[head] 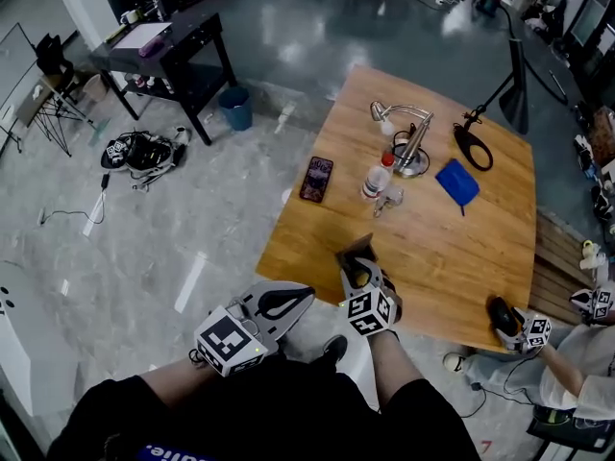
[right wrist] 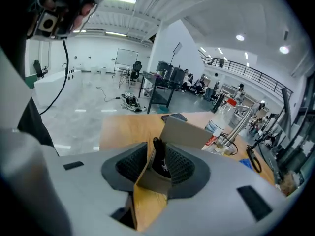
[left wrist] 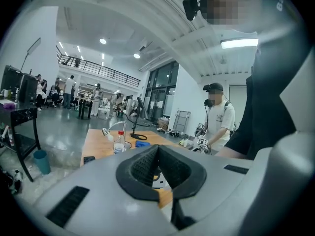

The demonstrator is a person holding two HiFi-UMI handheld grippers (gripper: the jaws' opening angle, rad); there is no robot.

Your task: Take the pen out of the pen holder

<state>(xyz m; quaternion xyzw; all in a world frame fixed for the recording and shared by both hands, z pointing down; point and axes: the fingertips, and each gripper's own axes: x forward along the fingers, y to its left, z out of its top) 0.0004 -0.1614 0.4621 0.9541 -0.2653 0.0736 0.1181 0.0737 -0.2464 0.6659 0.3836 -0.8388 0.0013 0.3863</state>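
Observation:
A tan square pen holder [head: 357, 251] stands at the near edge of the wooden table [head: 452, 257]. In the right gripper view a black pen [right wrist: 157, 157] sticks up inside the pen holder [right wrist: 184, 132]. My right gripper [head: 360, 275] reaches down over it, and the holder sits deep between the spread jaws of that right gripper [right wrist: 156, 149]. I see no pad pressing on its walls. My left gripper [head: 307, 294] hangs off the table's near-left edge, over the floor. The pads of this left gripper [left wrist: 158, 149] meet with nothing between them.
Farther along the table lie a phone [head: 316, 179], a plastic bottle [head: 378, 176], a bent desk lamp [head: 408, 137], a blue item [head: 457, 182] and a black ring [head: 473, 147]. Another person [head: 577, 363] with grippers [head: 524, 329] sits at the table's right end. A black desk [head: 163, 51] stands far left.

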